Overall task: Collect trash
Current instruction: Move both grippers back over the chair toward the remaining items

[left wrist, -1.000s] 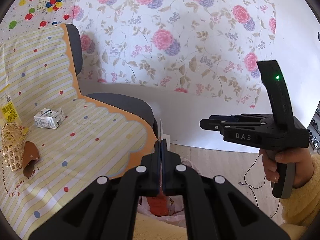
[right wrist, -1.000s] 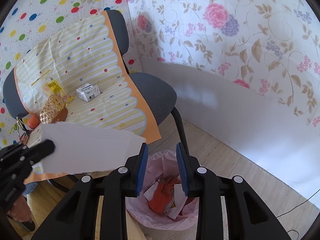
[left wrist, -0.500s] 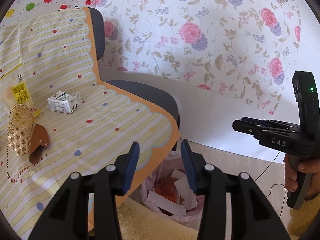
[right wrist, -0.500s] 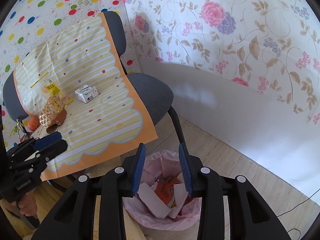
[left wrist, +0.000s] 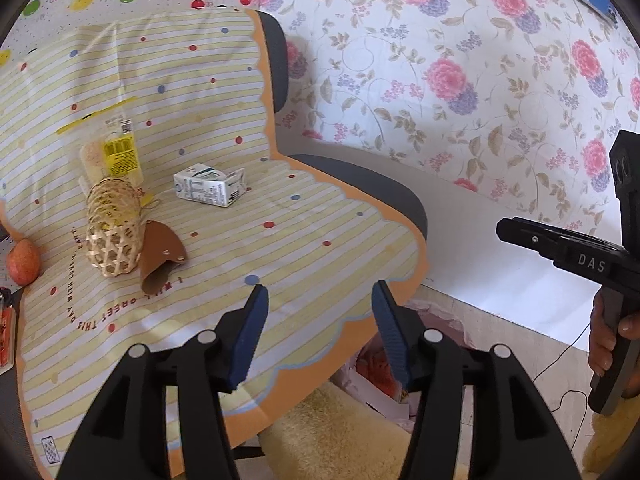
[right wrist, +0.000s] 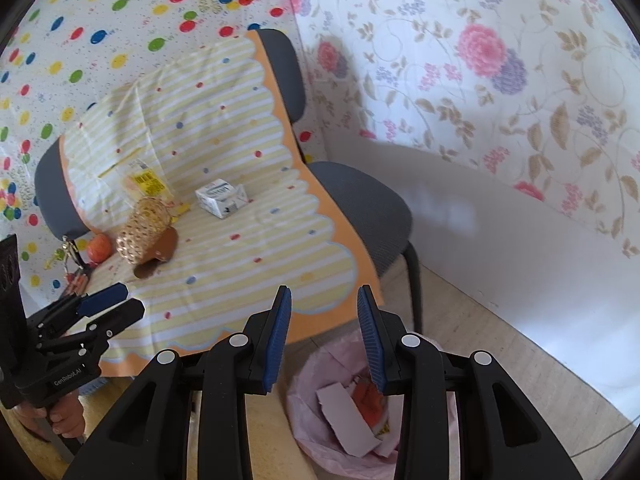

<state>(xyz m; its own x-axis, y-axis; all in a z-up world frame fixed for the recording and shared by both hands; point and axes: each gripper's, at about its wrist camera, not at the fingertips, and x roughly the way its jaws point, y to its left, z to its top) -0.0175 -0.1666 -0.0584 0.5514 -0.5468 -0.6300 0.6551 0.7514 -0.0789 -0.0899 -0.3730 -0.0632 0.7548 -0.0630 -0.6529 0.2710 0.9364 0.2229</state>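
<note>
A pink-lined trash bin (right wrist: 308,392) stands on the floor under the cloth's edge, holding a white paper sheet (right wrist: 346,420) and orange scraps. In the left wrist view only part of the bin (left wrist: 440,316) shows. On the striped cloth (left wrist: 280,248) lie a small white carton (left wrist: 210,188), a yellow-labelled packet (left wrist: 112,152), a woven basket (left wrist: 112,236) and a brown leather piece (left wrist: 160,258). My left gripper (left wrist: 318,300) hangs over the cloth's front edge, its jaws opening with nothing between them. My right gripper (right wrist: 324,296) is open and empty above the bin.
The cloth drapes two grey chairs (right wrist: 360,200) against a floral wall. An orange fruit (right wrist: 99,248) and keys (right wrist: 68,254) sit at the cloth's left. A hand holds the left gripper (right wrist: 116,304) at lower left. A cable (left wrist: 560,360) runs over the wood floor.
My left gripper was shut on a white paper sheet; it opened and the sheet now lies in the bin. The left gripper then swung left over the cloth. The right gripper shifted slightly.
</note>
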